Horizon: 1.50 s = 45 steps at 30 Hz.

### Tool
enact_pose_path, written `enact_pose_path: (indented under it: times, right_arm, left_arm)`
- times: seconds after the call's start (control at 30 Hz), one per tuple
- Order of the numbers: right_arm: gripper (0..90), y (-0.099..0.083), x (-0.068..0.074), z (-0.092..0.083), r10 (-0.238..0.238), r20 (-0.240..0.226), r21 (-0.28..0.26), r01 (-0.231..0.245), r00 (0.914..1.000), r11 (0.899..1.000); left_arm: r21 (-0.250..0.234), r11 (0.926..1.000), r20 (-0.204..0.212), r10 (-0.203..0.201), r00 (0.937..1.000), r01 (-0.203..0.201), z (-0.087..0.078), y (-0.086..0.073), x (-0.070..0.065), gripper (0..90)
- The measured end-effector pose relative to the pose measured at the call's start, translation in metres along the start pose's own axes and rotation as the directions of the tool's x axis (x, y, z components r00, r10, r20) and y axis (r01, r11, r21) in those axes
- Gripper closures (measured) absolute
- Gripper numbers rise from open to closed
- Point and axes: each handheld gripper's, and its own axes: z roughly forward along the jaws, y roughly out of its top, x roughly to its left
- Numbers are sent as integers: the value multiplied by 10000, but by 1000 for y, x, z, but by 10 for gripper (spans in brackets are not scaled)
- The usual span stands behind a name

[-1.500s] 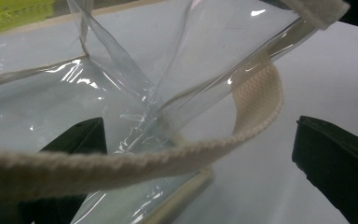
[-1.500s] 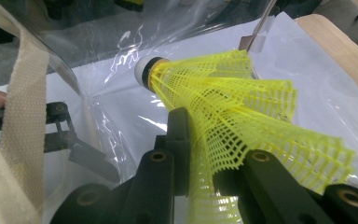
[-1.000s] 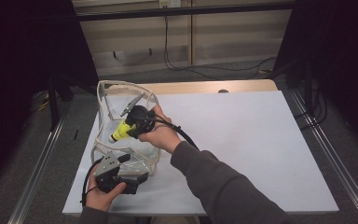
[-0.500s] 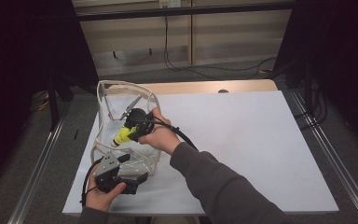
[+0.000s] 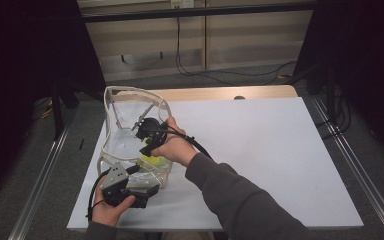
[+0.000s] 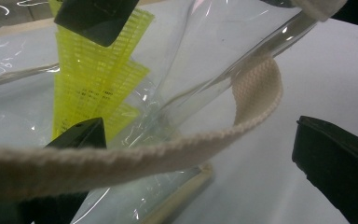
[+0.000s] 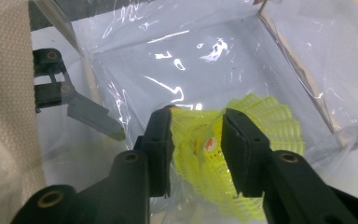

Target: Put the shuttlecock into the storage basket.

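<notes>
Clear plastic bags: one, the clear plastic bag [image 5: 125, 135] standing open on my table.
Yellow shuttlecocks: one, the yellow shuttlecock [image 7: 242, 154] lying inside that bag, its mesh skirt also visible in my left gripper view [image 6: 93, 79].
Webbing handles: one cream strap [image 6: 177, 144] that I can count for sure.
Grippers: two, my left gripper [image 5: 147, 192] and my right gripper [image 7: 196, 140].
Hands of mine: two.
White table sheets: one, the white sheet [image 5: 260, 150].

A white counter [image 5: 260, 150] with a bare wooden strip along its far edge carries a clear plastic bag [image 5: 122, 115] standing at its near left.
</notes>
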Motion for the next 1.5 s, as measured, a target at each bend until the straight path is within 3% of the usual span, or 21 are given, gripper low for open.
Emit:
enact_pose_path:
  times: [0.2,0.67,1.0,1.5]
  right_arm:
    - [562,-2,-3,-8,214,77,-173,-213,9997,9996]
    - [462,-5,1,-24,84,-98,-669,-91,9999,9977]
    - [336,-13,-6,-46,485,-120,-1177,-495,9988,9918]
    - [276,-27,-11,-70,582,-154,-1608,-599,9982,9852]
  left_arm:
    - [2,10000,29,-10,10000,10,0,0,0,31]
    - [3,10000,-7,15,10000,-15,0,0,0,29]
    - [27,10000,17,35,10000,-35,0,0,-1,29]
    - [31,10000,5,40,10000,-40,0,0,-2,29]
